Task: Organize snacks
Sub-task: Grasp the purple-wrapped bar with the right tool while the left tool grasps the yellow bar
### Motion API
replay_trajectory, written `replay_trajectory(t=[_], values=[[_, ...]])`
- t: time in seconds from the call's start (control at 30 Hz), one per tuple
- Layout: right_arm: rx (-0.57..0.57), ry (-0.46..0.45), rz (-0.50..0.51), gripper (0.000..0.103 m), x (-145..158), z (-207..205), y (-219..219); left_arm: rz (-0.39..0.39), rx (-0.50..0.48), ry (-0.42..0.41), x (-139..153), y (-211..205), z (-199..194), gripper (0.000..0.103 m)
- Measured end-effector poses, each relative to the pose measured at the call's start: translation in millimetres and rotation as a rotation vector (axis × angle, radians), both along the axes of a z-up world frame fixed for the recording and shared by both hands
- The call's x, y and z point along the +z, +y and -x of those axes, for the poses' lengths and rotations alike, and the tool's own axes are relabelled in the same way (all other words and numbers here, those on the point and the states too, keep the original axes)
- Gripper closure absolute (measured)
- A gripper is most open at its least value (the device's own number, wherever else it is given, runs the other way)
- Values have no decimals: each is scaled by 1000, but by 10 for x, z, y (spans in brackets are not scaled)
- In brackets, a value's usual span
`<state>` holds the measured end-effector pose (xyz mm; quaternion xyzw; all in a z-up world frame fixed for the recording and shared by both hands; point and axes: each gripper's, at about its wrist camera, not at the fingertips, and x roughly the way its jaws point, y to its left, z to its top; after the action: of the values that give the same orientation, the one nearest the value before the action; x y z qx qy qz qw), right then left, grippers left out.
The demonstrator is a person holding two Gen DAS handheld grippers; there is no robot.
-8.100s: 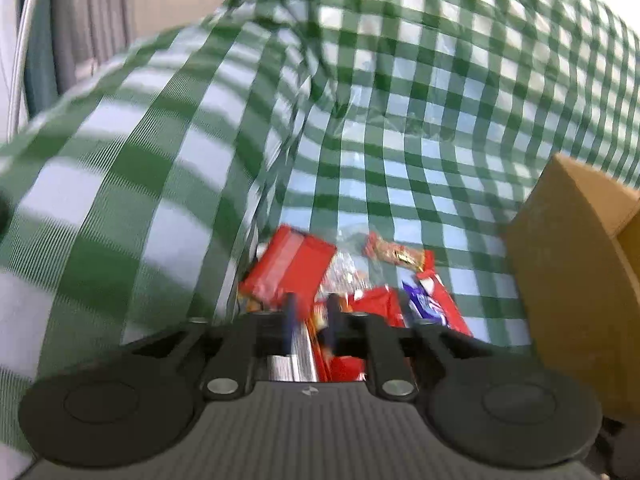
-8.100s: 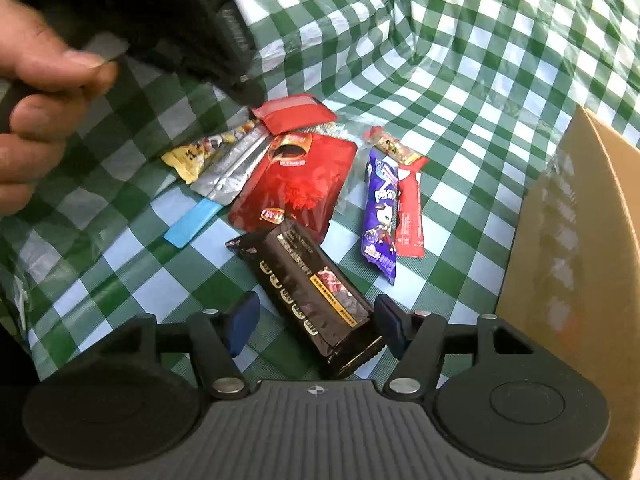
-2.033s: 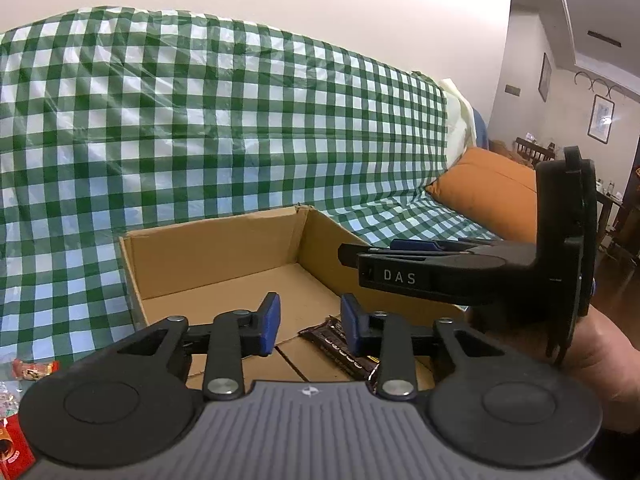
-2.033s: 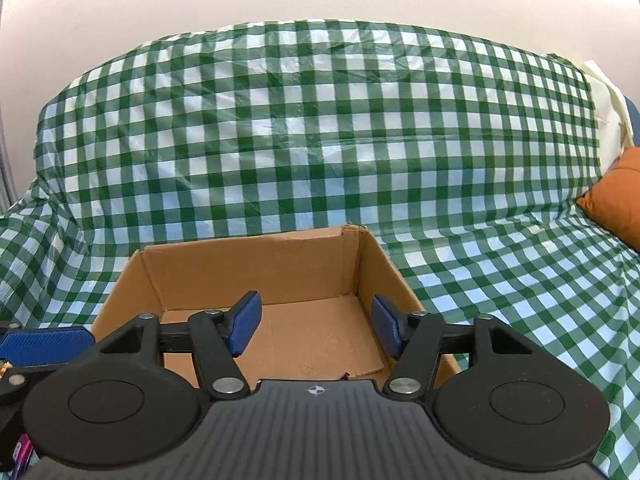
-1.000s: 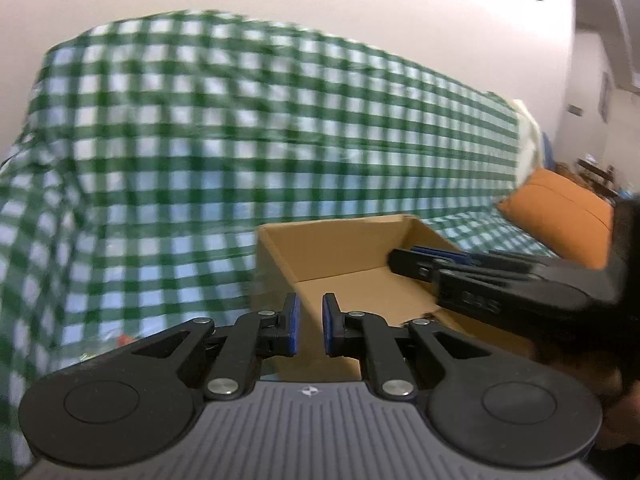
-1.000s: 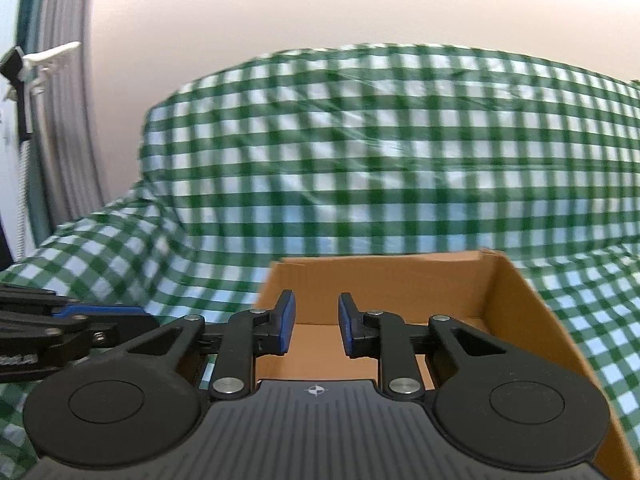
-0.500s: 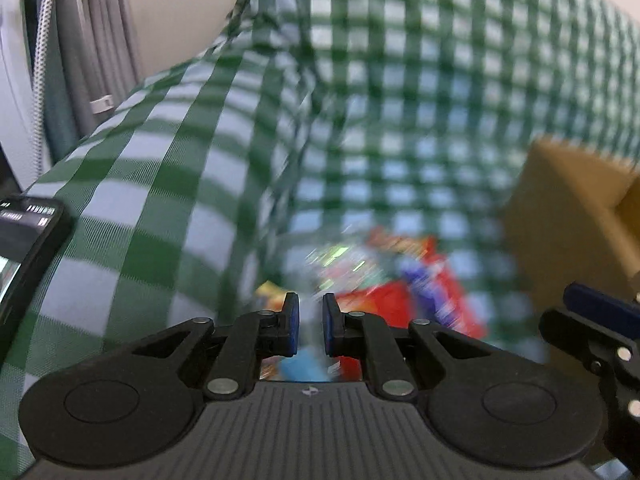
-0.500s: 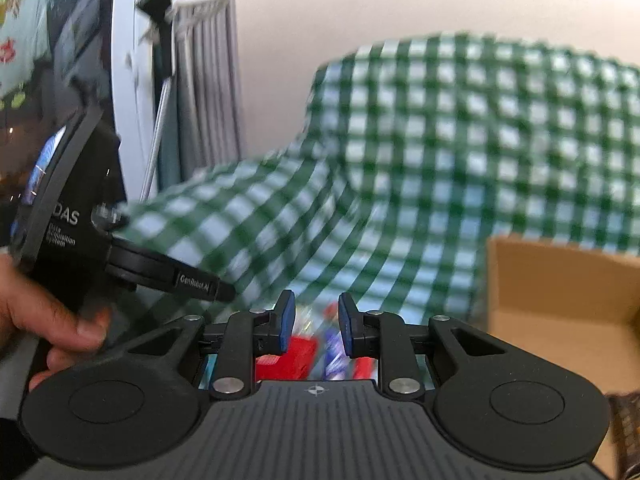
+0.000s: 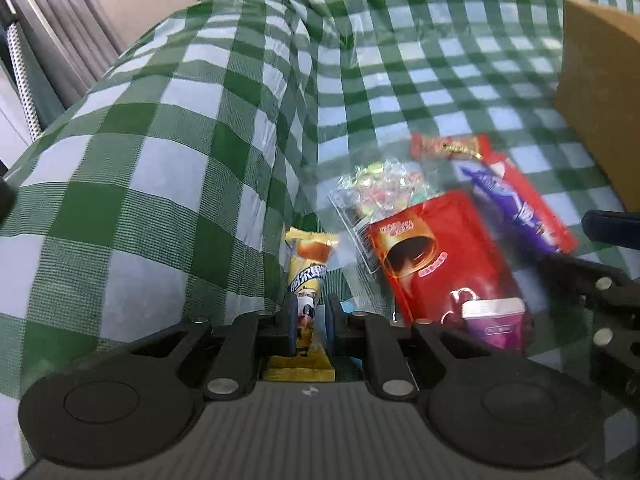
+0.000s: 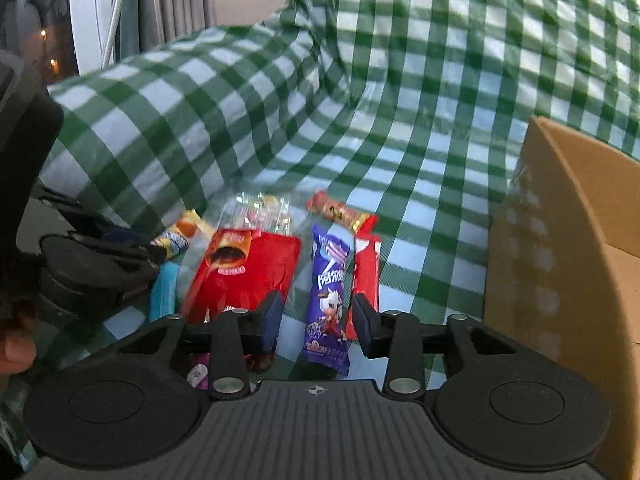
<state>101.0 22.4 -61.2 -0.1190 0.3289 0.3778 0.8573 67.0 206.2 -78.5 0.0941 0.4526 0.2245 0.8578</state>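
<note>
Several snack packets lie on the green checked cloth (image 9: 168, 128). My left gripper (image 9: 308, 322) has its jaws close around a yellow snack packet (image 9: 308, 264). Beside it lie a big red pouch (image 9: 440, 264), a clear candy bag (image 9: 380, 192), a purple packet (image 9: 516, 208) and a red bar (image 9: 448, 146). My right gripper (image 10: 318, 320) is open, its jaws on either side of the purple packet (image 10: 328, 284). The red pouch (image 10: 244, 276) lies left of it and a red stick packet (image 10: 366, 268) right. The cardboard box (image 10: 560, 248) stands at the right.
A blue strip (image 10: 164, 294) lies by the left gripper in the right wrist view. The sofa arm rises at the left under the cloth. Curtains (image 10: 176, 0) hang behind. The box wall (image 9: 600, 92) also shows in the left wrist view.
Both grippers swung from the box back to the snack pile and dropped low. The right gripper opened around the purple packet. The left gripper came down over the yellow packet.
</note>
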Motion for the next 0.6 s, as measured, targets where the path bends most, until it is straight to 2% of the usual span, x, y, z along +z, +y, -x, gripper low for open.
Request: replay_trajectory(t=[0.13,0.2,0.23,0.37,0.47,0.6], values=[[15,18,45,62,-130,-33,74,4,15,29,-62,39,-29,88],[13,24,61,78,-181,-54,90,24,22,23,-39,64,-14,96],[14,24,63,84,-189,-55,83,44,25,14,-27,82,-26,96],[8,-2,30,87,-86,6,-7,112,31,-18,106,120,19,97],[-1,-18,17,89,30,92,-106,208,43,-73,247,159,95,97],[29,-40,41,89,153,315,-232,411,76,-147,416,286,250,97]])
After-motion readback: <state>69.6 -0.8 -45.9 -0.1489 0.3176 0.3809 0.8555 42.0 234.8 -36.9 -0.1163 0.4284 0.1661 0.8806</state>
